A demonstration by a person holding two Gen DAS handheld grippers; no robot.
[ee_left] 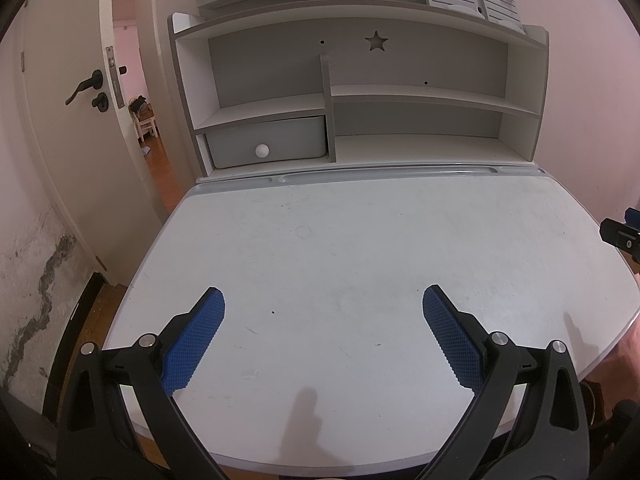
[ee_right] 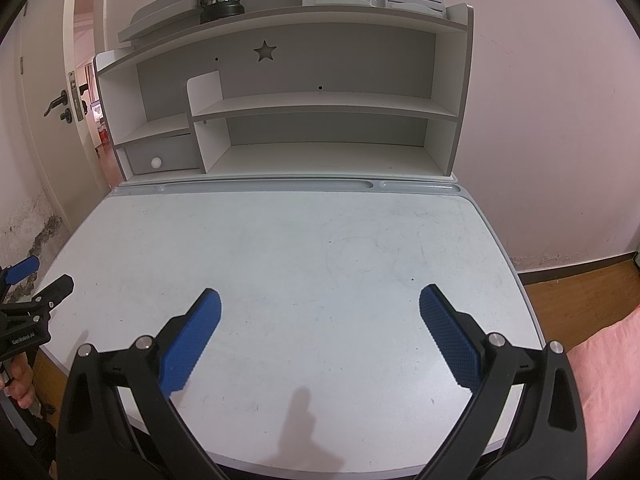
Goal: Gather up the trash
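I hold both tongs, left tongs [ee_left: 323, 300] and right tongs [ee_right: 319, 300], spread wide and empty over the desk [ee_right: 320, 240]. No trash shows on it or the shelves (so weight, stiffness and grip point I cannot judge yet).
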